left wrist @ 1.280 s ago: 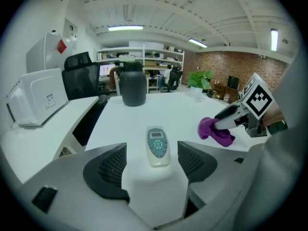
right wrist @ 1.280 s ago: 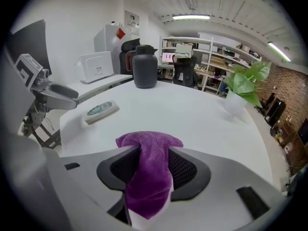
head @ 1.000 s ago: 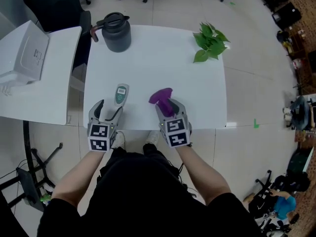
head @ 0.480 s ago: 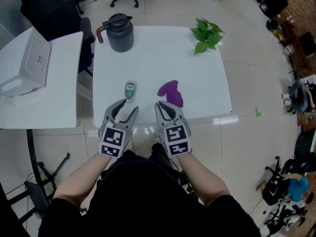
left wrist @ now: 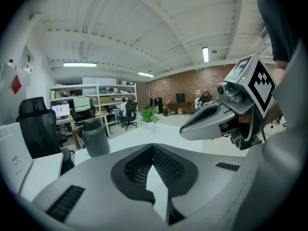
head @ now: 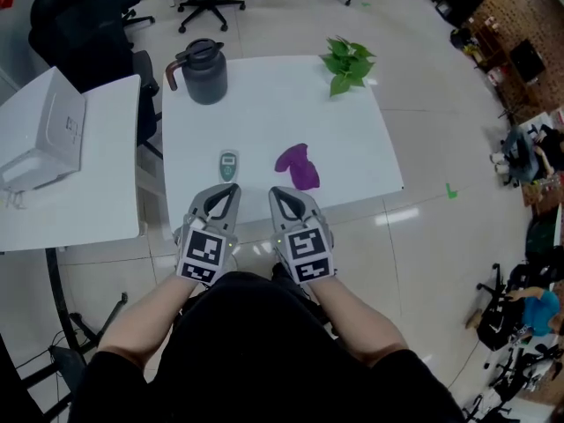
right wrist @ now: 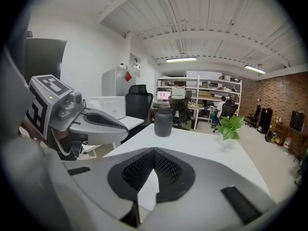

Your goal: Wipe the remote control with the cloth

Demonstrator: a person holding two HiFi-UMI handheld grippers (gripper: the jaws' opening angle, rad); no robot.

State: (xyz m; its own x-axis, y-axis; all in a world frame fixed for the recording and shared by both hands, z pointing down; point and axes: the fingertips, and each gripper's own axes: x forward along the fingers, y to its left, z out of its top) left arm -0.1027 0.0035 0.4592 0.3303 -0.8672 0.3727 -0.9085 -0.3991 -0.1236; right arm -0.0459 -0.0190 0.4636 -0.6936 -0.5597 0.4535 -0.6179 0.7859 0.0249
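Both grippers are hovering at the near edge of the white square surface, side by side. I'm seeing the left gripper with its jaws pressed together and nothing between them; the left gripper view is showing only the meshed pads meeting, with the surface beyond. The right gripper is reading the same: jaws together, empty.

The small grey remote control with a green screen is lying flat on the surface just beyond the left gripper's tip, lengthwise near to far. I can't tell whether the tip is touching it. The crumpled purple cloth is sitting to the right of the remote, apart from it and just beyond the right gripper. Neither gripper is holding either one.

The dark grey jug with a handle is standing upright at the far left corner. The green leafy plant is sitting near the far right corner. The white box-shaped machine is resting on a separate white table to the left.
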